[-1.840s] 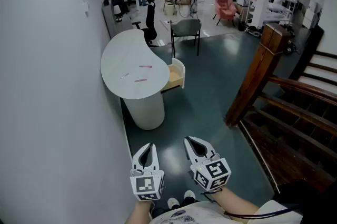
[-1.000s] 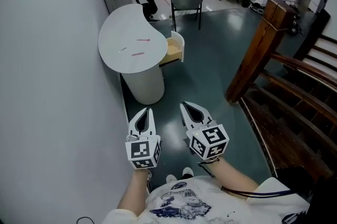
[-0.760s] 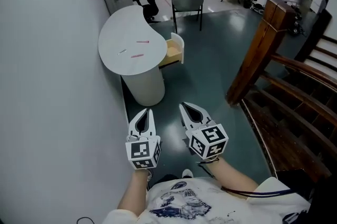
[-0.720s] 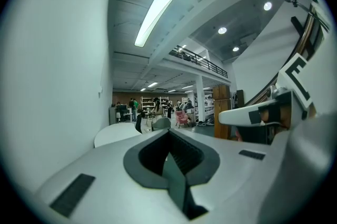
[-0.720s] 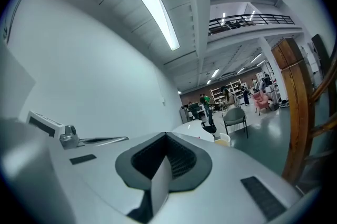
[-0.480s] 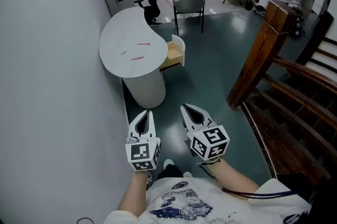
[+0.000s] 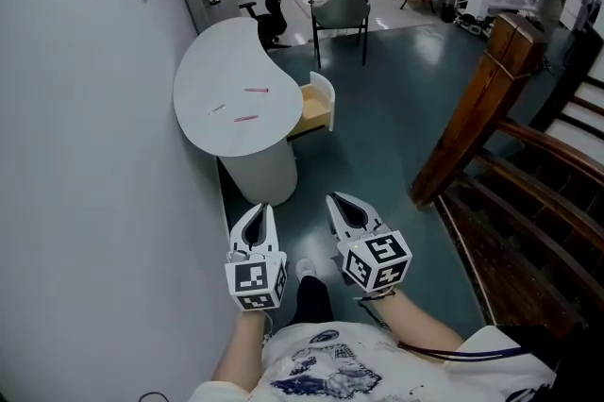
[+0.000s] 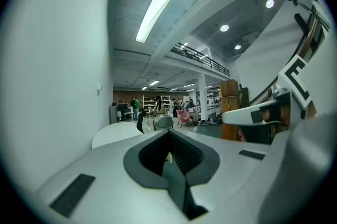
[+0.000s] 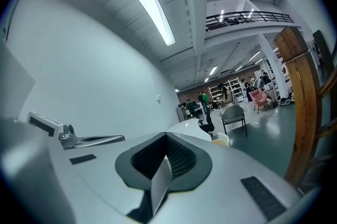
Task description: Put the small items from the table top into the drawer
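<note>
1. So, both pairs of jaws are pressed together with nothing between them. My left gripper (image 7: 260, 211) and right gripper (image 7: 336, 202) sit side by side, low in the middle of the frame, over the dark floor (image 7: 377, 155).
2. Two pink sticks (image 7: 256, 91) and a pale stick (image 7: 218, 108) lie on the white table top (image 7: 203, 70), upper left of centre, well apart from both grippers.
3. The drawer (image 7: 318, 106) stands open on the table's right side. I can't tell what's inside.
4. A grey chair (image 7: 340, 13) stands above that, and a wooden stair post (image 7: 477, 108) is at the right.
</note>
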A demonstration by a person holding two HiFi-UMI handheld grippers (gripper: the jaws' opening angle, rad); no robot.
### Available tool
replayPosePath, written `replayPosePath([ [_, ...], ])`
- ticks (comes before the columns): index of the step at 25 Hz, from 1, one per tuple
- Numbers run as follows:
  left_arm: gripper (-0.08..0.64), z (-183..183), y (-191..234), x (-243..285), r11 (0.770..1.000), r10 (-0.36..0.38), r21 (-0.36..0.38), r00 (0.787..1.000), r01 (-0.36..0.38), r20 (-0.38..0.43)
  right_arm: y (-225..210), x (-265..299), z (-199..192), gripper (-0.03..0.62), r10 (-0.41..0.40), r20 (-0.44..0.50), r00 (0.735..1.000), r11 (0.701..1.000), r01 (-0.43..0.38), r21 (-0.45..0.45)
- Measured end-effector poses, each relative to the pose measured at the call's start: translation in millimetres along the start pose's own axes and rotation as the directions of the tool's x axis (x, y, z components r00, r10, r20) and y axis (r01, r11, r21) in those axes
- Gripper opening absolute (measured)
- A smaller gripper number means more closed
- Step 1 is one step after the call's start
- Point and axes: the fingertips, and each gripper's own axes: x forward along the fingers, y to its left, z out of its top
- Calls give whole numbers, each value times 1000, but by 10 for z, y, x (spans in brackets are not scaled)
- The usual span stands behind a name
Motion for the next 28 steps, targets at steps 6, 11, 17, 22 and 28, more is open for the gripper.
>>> replayPosePath([
  [6,25,51,365,664,1000,-9,-1,1000,9,-5,-235,685,55,21,-6,-22,1000,1000,6,1],
  [11,25,88,720,1263,1000,-14,-4,1000,14,-17,-455,1348,132,21,-11,-35,999,1000,11,8],
  [17,25,109,1258,1859,1000,-6,-10,999,5,-39,-555,2139,188,21,2,-62,998,1000,-1,15],
  [22,25,194,1679,2311,1000,7,-8,999,-7,-31,-611,2738,300,21,15,-68,998,1000,-14,2],
  [28,25,194,2006,2746,1000,14,-20,999,-15,-29,-743,3246,356,21,15,-69,998,1000,-15,-1],
])
